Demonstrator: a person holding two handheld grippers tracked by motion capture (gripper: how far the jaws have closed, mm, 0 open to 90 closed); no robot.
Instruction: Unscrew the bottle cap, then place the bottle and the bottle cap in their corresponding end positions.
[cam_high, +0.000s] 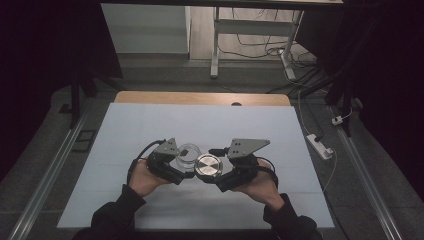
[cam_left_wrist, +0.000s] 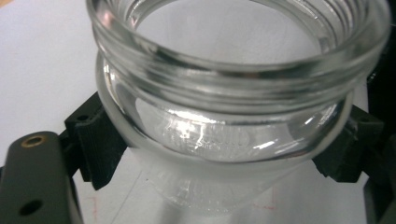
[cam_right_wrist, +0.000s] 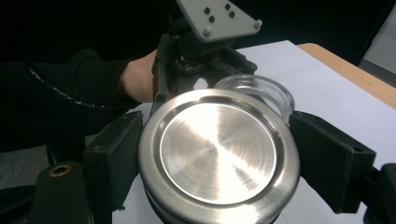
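Round brushed-steel lid (cam_right_wrist: 218, 154): gripped at opposite edges by the right gripper (cam_high: 214, 176), jaws pinching it, held above the white table sheet (cam_high: 150, 130). Clear glass jar (cam_left_wrist: 224, 107), mouth threaded and uncovered: clamped about its body by the left gripper (cam_high: 184, 170), just beyond the lid. Wooden table edge (cam_high: 200, 97) was seen farthest off.

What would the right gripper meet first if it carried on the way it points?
Probably the glass jar held by the left gripper, just beyond the metal lid the right gripper clamps; depth is unclear.
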